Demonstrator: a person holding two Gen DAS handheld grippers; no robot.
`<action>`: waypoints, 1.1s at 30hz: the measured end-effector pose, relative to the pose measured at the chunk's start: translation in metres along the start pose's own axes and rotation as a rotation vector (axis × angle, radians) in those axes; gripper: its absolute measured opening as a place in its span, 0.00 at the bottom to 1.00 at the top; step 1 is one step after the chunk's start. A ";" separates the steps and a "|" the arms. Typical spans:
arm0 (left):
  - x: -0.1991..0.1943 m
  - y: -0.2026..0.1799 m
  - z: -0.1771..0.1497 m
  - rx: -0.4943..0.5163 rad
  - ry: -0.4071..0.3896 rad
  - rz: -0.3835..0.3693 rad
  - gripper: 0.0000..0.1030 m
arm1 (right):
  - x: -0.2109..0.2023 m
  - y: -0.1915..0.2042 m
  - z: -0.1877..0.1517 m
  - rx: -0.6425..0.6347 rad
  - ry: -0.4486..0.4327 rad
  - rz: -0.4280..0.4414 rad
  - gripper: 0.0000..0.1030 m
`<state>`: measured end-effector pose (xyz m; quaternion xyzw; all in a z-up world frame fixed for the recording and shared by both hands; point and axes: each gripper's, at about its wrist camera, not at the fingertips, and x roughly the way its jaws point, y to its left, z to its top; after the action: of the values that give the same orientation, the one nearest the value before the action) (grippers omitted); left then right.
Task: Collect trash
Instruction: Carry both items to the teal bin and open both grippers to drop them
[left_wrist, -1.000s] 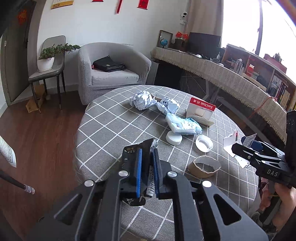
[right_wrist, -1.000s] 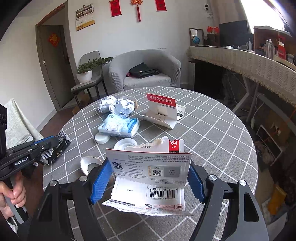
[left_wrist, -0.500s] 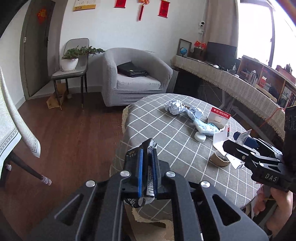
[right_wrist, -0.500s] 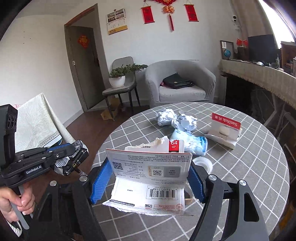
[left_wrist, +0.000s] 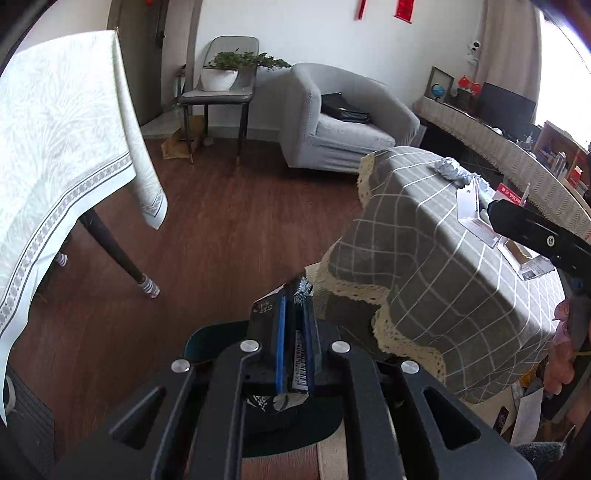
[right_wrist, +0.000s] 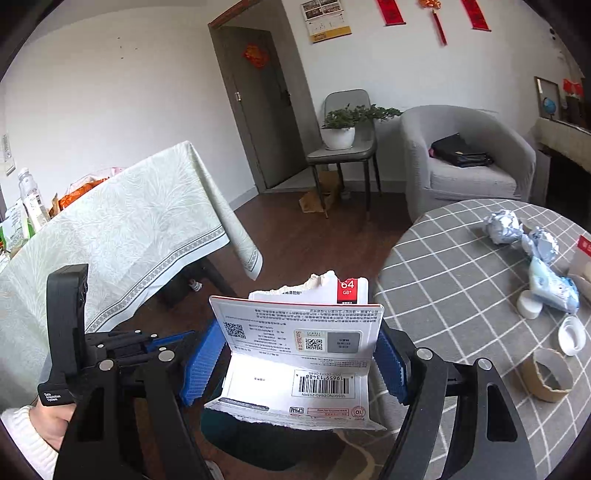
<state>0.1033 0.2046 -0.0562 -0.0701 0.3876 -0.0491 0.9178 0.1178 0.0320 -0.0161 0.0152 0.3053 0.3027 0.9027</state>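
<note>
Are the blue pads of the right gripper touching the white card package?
Touching. In the right wrist view the right gripper presses both blue pads against the side edges of the white card package, holding it up.

Lighting: daylight, bright, entering from the far right; the window (left_wrist: 565, 74) in the left wrist view is blown out to white.

Walls: evenly lit, pale, no hard shadows.

Wood floor (left_wrist: 221, 221): soft sheen at mid-distance, darker near the lens.

Round table (left_wrist: 443, 229): top lit, near hanging side in shade.

Shadows: diffuse; deepest under the near gripper bodies.

Distortion: strong fisheye; door frame (right_wrist: 229, 110) and wall lines bow, black vignette at all corners.

Focus: sharp centrally; barcode print on the card (right_wrist: 306, 347) legible; edges slightly soft.
</note>
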 end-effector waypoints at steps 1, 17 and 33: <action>0.001 0.008 -0.006 -0.015 0.009 0.004 0.09 | 0.006 0.006 -0.001 -0.011 0.014 0.005 0.74; 0.062 0.054 -0.072 -0.044 0.243 0.044 0.09 | 0.092 0.048 -0.041 -0.069 0.270 0.027 0.74; 0.056 0.073 -0.093 -0.025 0.273 0.055 0.55 | 0.135 0.059 -0.058 -0.062 0.374 0.011 0.74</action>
<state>0.0777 0.2596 -0.1720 -0.0635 0.5113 -0.0280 0.8566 0.1384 0.1456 -0.1239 -0.0675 0.4581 0.3147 0.8286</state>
